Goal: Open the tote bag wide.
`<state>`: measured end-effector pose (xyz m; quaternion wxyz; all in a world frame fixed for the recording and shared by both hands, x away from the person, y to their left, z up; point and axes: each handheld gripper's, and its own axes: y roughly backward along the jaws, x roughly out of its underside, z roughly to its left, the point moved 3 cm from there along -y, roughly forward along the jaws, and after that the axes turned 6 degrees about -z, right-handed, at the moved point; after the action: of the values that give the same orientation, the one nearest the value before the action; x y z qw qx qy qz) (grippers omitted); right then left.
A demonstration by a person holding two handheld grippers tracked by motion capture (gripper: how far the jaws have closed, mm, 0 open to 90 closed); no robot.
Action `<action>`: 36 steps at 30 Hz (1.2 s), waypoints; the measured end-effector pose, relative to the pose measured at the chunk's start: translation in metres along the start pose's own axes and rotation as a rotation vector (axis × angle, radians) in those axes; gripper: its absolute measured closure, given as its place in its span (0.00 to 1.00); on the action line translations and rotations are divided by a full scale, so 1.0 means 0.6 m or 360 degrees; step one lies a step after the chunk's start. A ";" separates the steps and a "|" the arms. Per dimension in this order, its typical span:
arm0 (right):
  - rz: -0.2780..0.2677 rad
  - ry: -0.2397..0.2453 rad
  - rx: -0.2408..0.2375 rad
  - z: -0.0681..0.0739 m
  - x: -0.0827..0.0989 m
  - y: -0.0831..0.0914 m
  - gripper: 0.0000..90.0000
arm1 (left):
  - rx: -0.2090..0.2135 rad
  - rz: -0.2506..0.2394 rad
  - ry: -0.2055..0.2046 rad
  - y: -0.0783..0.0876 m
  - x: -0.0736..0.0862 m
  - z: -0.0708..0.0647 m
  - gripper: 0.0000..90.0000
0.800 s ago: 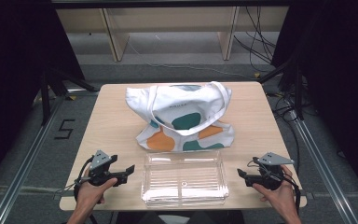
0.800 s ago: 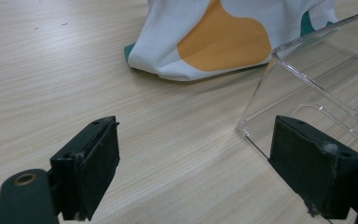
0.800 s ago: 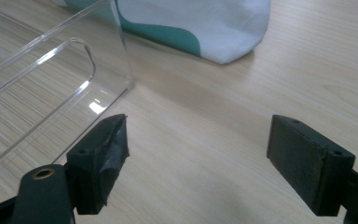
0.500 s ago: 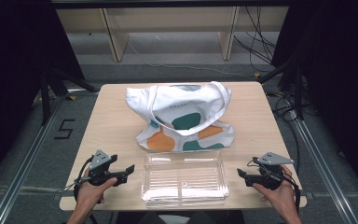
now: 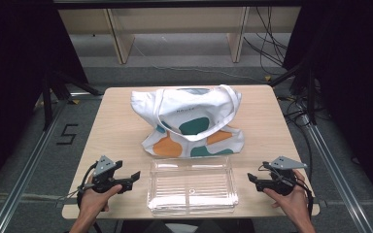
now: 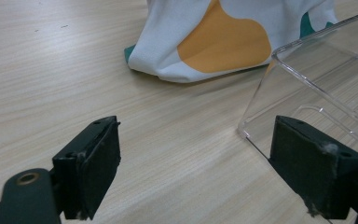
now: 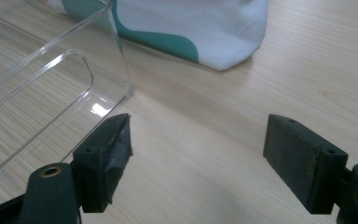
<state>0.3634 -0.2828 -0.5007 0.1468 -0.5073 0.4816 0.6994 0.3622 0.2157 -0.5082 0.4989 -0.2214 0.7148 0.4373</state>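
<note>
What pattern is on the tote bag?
White tote bag with orange and teal-green blobs, clearest in the high view.

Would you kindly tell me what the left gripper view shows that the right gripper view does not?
The left gripper view alone shows the orange patch on the tote bag, with the clear plastic box at its right. The right gripper view alone shows the bag's teal patch, with the box at its left. Both share open jaws with nothing between them, the wooden table, the bag's white cloth and a corner of the box.
</note>
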 end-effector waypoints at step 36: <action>-0.0221 0.0262 -0.0048 -0.005 -0.312 0.017 0.44 | -0.0006 -0.0015 0.0035 -0.002 0.002 0.006 0.18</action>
<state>0.4407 -0.2370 -0.3362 0.1472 -0.5973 0.4452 0.6507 0.3645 0.2182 -0.5101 0.4927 -0.2305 0.7183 0.4337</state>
